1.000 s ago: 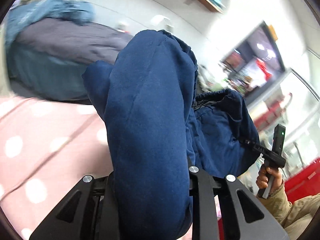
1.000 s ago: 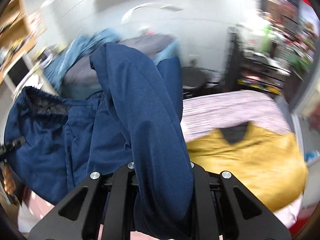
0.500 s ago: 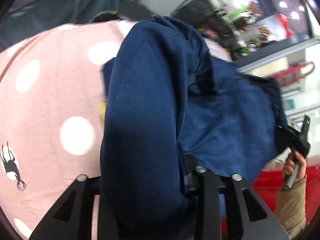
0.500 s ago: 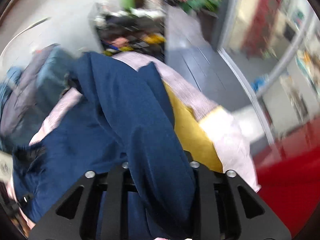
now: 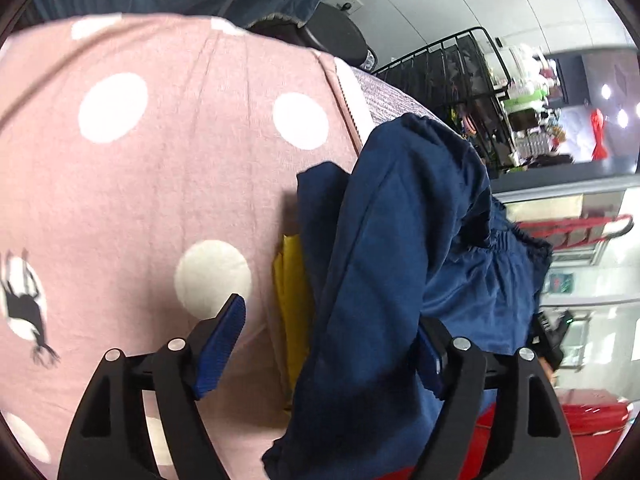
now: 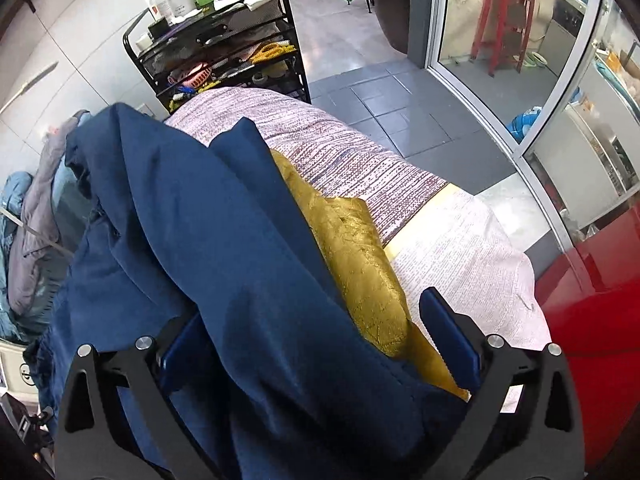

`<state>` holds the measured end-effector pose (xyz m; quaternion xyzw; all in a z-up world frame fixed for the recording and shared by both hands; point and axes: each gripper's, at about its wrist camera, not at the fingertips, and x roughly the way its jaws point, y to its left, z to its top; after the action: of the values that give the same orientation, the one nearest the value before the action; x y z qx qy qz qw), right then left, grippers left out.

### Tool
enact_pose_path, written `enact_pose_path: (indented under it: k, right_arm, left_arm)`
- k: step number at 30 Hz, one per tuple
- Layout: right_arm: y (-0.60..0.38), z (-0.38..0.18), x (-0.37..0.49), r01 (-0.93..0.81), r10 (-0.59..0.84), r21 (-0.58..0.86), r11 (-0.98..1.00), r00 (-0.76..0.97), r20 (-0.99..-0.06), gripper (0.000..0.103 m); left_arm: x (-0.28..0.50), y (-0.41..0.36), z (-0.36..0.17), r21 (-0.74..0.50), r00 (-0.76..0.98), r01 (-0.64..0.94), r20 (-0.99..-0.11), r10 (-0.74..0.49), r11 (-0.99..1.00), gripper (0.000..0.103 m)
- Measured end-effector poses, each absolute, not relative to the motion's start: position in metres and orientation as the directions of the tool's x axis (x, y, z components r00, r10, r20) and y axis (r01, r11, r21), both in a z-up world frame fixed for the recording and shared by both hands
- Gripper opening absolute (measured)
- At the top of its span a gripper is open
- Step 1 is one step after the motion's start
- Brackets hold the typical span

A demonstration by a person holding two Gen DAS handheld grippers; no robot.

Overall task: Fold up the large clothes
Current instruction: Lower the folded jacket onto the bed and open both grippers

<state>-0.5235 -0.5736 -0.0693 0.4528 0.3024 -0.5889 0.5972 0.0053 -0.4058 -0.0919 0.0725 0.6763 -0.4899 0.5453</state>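
**Blue trousers let go over the bed**

Pink bedding with white dots (image 5: 160,184) fills the spot right under the left gripper (image 5: 328,344). Its jaws stand wide apart, and the blue trousers (image 5: 380,280) hang across the gap, leaning on the right-hand finger only. The right gripper (image 6: 316,348) is spread open too, with the same blue cloth lying loose over it. A yellow garment (image 6: 360,264) sits just under and beside the trousers, on a speckled white cover (image 6: 460,264).

The trousers run long, away from both tools, toward the far end of the bed. Both grippers sit at the near end, about equally close, I think.

Farther off stand a black wire rack (image 6: 224,52) and a glass door (image 6: 520,60).
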Motion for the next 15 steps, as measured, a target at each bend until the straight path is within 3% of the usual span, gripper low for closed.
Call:
enact_pose_path:
  k: [3, 7, 12, 15]
  right_arm:
    - [-0.57, -0.048, -0.521, 0.973, -0.511, 0.165, -0.159, 0.062, -0.857, 0.097]
    - [-0.551, -0.009, -0.505, 0.982, -0.578, 0.055, -0.181, -0.062, -0.814, 0.097]
    - [-0.513, 0.035, -0.438, 0.99, -0.651, -0.141, 0.016, -0.096, -0.753, 0.097]
    - [-0.487, 0.048, -0.389, 0.96, -0.65, -0.205, 0.189, -0.034, -0.759, 0.097]
  left_arm:
    - [0.017, -0.396, -0.071, -0.55, -0.321, 0.644, -0.825, -0.465, 0.531, 0.08]
    - [0.018, -0.387, -0.024, -0.497, -0.176, 0.675, -0.826, -0.536, 0.545, 0.094]
    - [-0.024, -0.392, 0.026, -0.276, -0.002, 0.833, -0.868, -0.496, 0.48, 0.096]
    - [-0.053, -0.392, 0.044, -0.255, 0.004, 0.871, -0.852, -0.524, 0.42, 0.097]
